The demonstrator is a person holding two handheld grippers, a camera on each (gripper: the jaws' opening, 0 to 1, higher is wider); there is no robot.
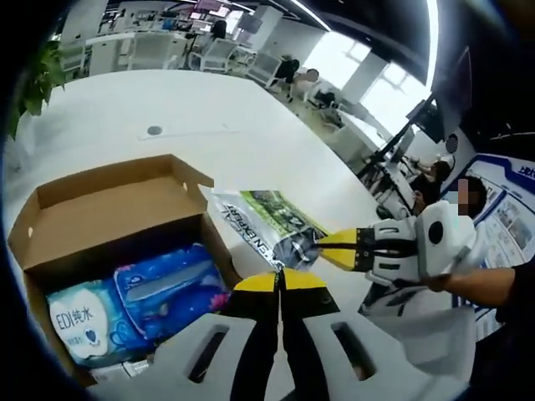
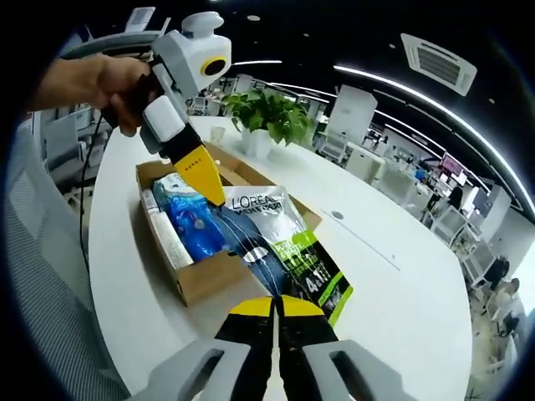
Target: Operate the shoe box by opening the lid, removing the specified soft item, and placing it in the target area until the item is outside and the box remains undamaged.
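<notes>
Lying open on the white worktop (image 1: 167, 109): a cardboard shoe box (image 1: 100, 200), lid flap folded back, holding a blue soft pack (image 1: 171, 288) and a paler tissue pack (image 1: 84, 322) side by side

Stretching between the two grippers above the box's edge: a silver and green L'Oreal pouch (image 2: 284, 242), partly over the box rim and partly over the bare worktop, tilted rather than lying flat

Pinching the pouch's near edge: right gripper (image 2: 274, 302), yellow-tipped fingers (image 2: 251, 307) drawn together on the pouch's lower end in the right gripper view; seen from the left gripper view coming in from the right side (image 1: 322, 249), tips closed on the pouch's corner (image 1: 276, 225), a person's hand behind it

Pressing together at the bottom of the left gripper view: left gripper (image 1: 281, 280), fingers (image 1: 255, 282) closed with no visible gap, tips just below the pouch; whether gripping its edge, hard to tell there. In the right gripper view, reaching down from the upper left (image 2: 209, 188), held by a hand (image 2: 100, 88), its yellow tip touching the pouch's top edge over the box

Standing beyond the box: a green potted plant (image 2: 272, 117) on the worktop, with office desks and chairs far behind
</notes>
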